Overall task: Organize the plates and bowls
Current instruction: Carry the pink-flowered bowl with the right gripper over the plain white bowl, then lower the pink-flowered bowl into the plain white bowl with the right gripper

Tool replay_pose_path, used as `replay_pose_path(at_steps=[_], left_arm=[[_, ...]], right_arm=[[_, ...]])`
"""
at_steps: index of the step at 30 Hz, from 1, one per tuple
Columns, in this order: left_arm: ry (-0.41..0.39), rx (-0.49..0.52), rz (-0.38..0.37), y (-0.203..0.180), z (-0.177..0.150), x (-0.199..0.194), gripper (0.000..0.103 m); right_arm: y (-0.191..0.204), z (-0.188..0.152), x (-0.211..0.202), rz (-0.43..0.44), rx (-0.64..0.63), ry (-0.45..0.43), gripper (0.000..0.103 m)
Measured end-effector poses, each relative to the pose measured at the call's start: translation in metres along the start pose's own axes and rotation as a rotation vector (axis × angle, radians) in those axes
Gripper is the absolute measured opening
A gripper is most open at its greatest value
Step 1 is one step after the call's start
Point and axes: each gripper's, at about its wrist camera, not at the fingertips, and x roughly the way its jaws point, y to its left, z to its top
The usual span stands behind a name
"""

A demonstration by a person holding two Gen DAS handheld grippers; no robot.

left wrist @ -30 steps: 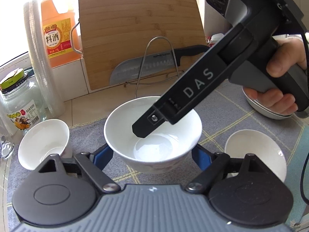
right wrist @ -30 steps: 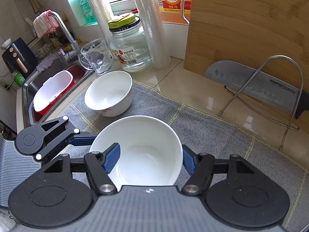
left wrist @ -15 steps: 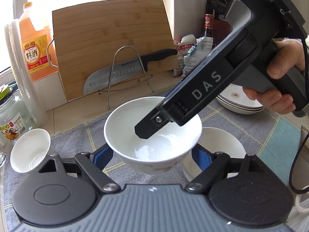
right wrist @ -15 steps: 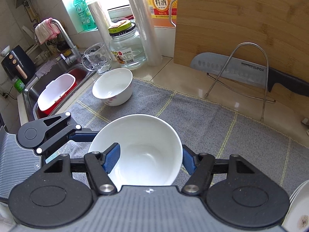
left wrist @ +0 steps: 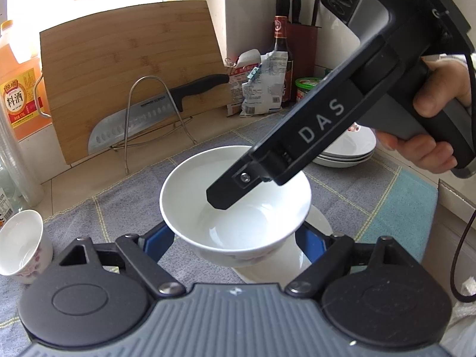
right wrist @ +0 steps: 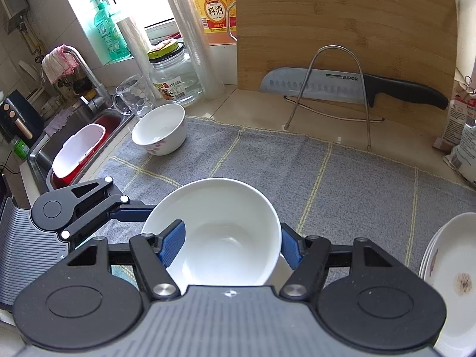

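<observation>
White ceramic bowl (left wrist: 235, 205) is the one being carried here, sitting dead centre in both wrist views. The left gripper (left wrist: 235, 238) has its blue pads (left wrist: 157, 238) pressed on the bowl's outside at 9 and 3 o'clock. The right gripper (right wrist: 229, 245) is pinching it too: one blue pad (right wrist: 172, 244) sits inside the rim at 9 o'clock and the other pad (right wrist: 290, 245) is on the outer wall at 3 o'clock.

Directly under the carried bowl there's a second bowl (left wrist: 312, 255) on the grey mat (right wrist: 282, 160), peeking out at about 4 o'clock in the left view. Can't tell if the two touch.

A small floral bowl (right wrist: 159, 128) stands at 10 o'clock in the right view, near the sink (right wrist: 44, 148). A stack of plates (right wrist: 449, 282) is at 3 o'clock there, and shows at 2 o'clock in the left view behind the hand (left wrist: 437, 113) gripping the handle. At 12 o'clock: bamboo cutting board (right wrist: 345, 20) with a knife (right wrist: 351, 86) on a wire rack (right wrist: 336, 89).
</observation>
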Motion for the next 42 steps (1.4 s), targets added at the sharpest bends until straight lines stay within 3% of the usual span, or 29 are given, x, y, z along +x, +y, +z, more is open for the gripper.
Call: replay_pose_path(at_steps=[14,42], left_arm=[[0.042,0.03,-0.059,-0.02,-0.005,0.01,0.088],[0.102,0.062,-0.078,-0.023,-0.006,0.025,0.088]], right_arm=[[-0.014,-0.026,-0.01,-0.019,0.062,0.008,0.073],[-0.024,-0.039,0.0,-0.017,0.109,0.038,0.073]])
